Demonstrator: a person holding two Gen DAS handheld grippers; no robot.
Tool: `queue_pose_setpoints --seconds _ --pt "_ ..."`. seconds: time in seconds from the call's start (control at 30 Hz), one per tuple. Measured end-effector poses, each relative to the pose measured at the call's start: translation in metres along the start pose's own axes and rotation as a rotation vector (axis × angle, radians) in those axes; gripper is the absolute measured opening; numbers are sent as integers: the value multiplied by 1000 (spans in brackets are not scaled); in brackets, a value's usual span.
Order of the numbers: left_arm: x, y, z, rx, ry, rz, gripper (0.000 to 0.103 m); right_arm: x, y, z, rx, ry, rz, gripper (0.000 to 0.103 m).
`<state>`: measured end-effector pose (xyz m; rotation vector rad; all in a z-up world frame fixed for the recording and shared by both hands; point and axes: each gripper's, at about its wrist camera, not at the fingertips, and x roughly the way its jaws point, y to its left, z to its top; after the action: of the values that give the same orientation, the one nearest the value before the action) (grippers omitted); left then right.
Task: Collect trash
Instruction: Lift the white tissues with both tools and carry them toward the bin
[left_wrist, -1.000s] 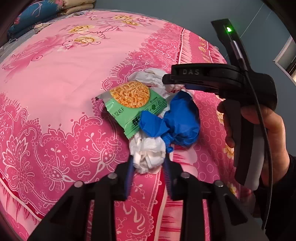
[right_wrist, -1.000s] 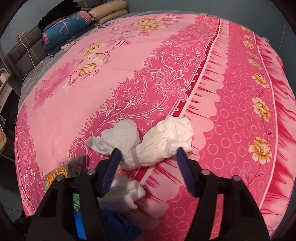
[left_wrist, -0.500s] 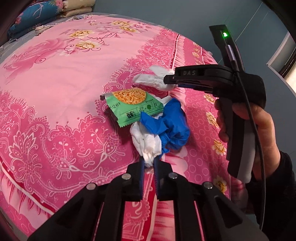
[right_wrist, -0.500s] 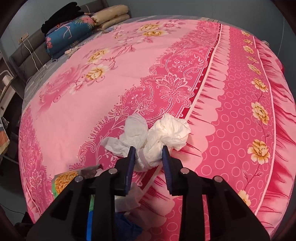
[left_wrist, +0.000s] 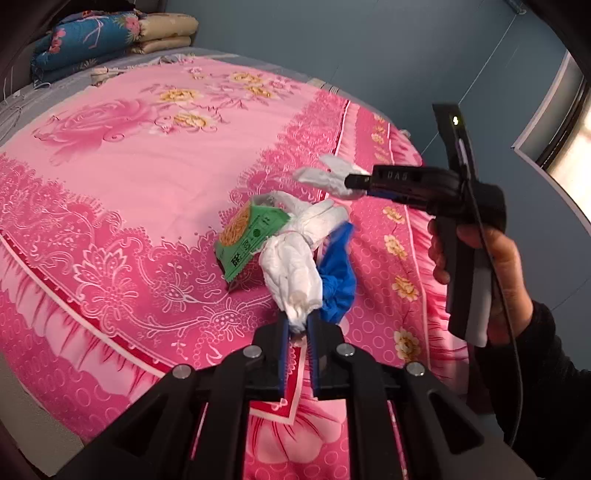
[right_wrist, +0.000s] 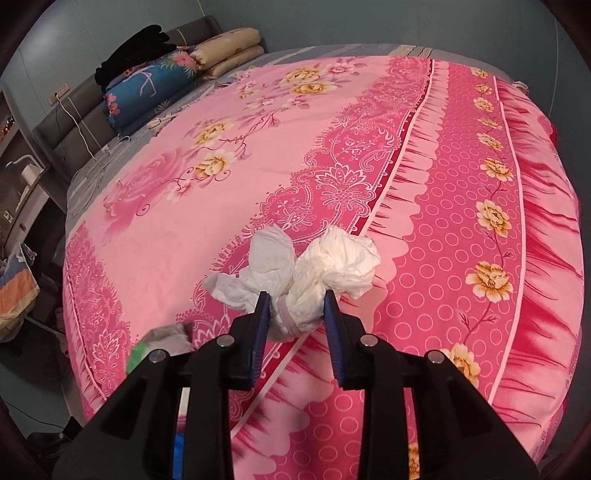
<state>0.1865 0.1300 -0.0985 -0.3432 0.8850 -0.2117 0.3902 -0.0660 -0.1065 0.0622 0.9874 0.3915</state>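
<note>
Tissue (left_wrist: 295, 273), white and crumpled, is pinched in the left claw (left_wrist: 296, 325) above the bed (left_wrist: 110, 177), beside a green snack wrapper (left_wrist: 251, 236) and limp blue glove (left_wrist: 338, 284). Right claw (right_wrist: 295, 314), marked "DAS", grips another wrinkled tissue wad (right_wrist: 314, 269) over the pink floral bedspread.

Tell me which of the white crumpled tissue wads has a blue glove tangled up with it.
The white crumpled tissue wad pinched in the left gripper; the blue glove hangs beside it. The right gripper's tissue wad carries nothing blue.
</note>
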Motion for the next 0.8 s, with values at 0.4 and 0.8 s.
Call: queue_pose_setpoints --seconds 0.4,0.8 --pt "-40 -5 -12 78 -44 75 8 -36 3 -18 -14 -18 27 28" --pt "-81 8 -12 25 -143 93 8 -82 8 -33 -34 -77 41 28"
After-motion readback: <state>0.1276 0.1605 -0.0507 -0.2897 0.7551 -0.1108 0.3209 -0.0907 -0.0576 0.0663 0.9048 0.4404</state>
